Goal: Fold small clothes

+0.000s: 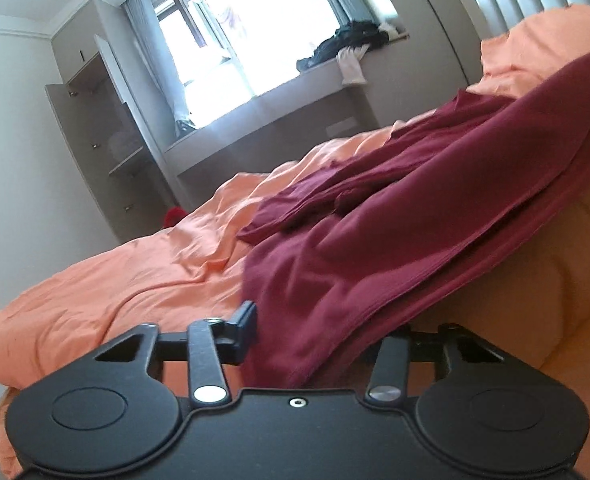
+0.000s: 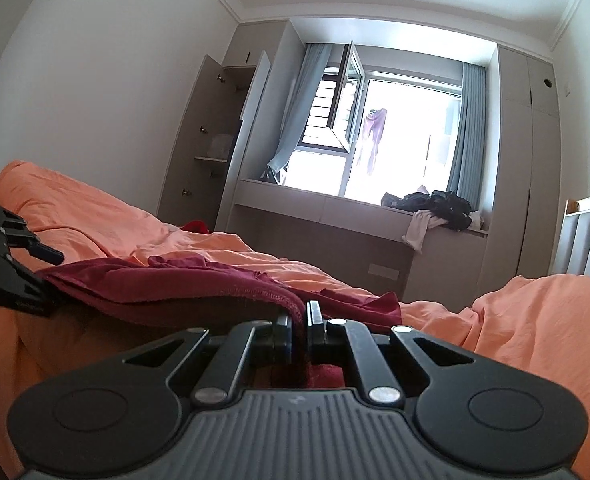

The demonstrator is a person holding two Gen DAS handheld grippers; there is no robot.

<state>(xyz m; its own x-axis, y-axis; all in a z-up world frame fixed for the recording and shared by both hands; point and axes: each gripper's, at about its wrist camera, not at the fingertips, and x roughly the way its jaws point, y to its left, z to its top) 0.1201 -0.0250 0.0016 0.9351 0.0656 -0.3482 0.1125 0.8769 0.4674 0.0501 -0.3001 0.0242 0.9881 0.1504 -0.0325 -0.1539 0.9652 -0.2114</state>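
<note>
A dark red garment (image 1: pixel 395 208) lies on the orange bedding (image 1: pixel 135 280), one edge lifted. In the left wrist view the cloth runs down between the fingers of my left gripper (image 1: pixel 315 336); only the left finger shows, the cloth hides the right one. In the right wrist view my right gripper (image 2: pixel 301 328) is shut on the hemmed edge of the same garment (image 2: pixel 199 284), holding it above the bedding (image 2: pixel 535 320). My left gripper (image 2: pixel 35 276) shows at the far left, at the garment's other end.
A window bench (image 2: pixel 335 208) with a pile of dark and white clothes (image 2: pixel 439 208) runs behind the bed. An open cabinet (image 2: pixel 211 140) stands left of it. A slatted headboard (image 2: pixel 587 232) is at the right. A small red item (image 2: pixel 195 226) lies beyond the bed.
</note>
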